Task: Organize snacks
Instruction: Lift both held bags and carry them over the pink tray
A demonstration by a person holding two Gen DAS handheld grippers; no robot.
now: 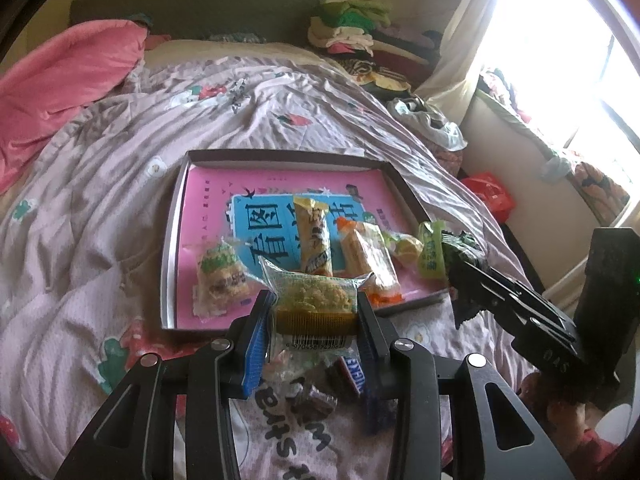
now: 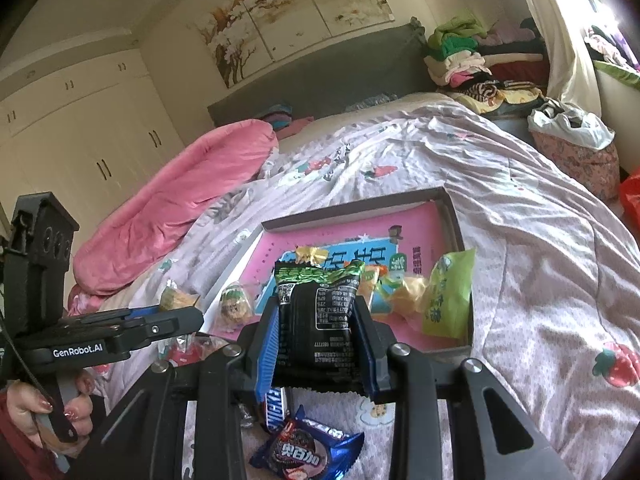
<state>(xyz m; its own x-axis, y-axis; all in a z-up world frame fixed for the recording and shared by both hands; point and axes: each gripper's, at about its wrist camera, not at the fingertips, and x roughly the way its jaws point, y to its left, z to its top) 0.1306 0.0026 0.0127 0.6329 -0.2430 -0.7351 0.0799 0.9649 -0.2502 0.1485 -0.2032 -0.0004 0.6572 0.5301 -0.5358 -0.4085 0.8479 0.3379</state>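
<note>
A shallow box [image 1: 175, 216] [image 2: 454, 216] with a pink book inside lies on the bed. Several snack packets rest in it, among them a yellow bar [image 1: 314, 236] and an orange packet [image 1: 368, 258]. My left gripper [image 1: 316, 312] is shut on a clear packet with a yellowish cake [image 1: 316, 298], held just before the box's near edge. My right gripper [image 2: 318, 332] is shut on a black and green packet [image 2: 320, 316], held over the box's near edge; in the left wrist view that packet [image 1: 466, 246] shows at the box's right corner. Loose snacks [image 2: 308, 446] lie on the quilt below both grippers.
A pink blanket [image 1: 60, 88] is bunched at the bed's far left. Folded clothes [image 1: 352, 28] are piled by the headboard on the right. A white bag [image 2: 568, 124] and a red bag [image 1: 490, 194] sit beside the bed. A hand [image 2: 48, 412] grips the left tool.
</note>
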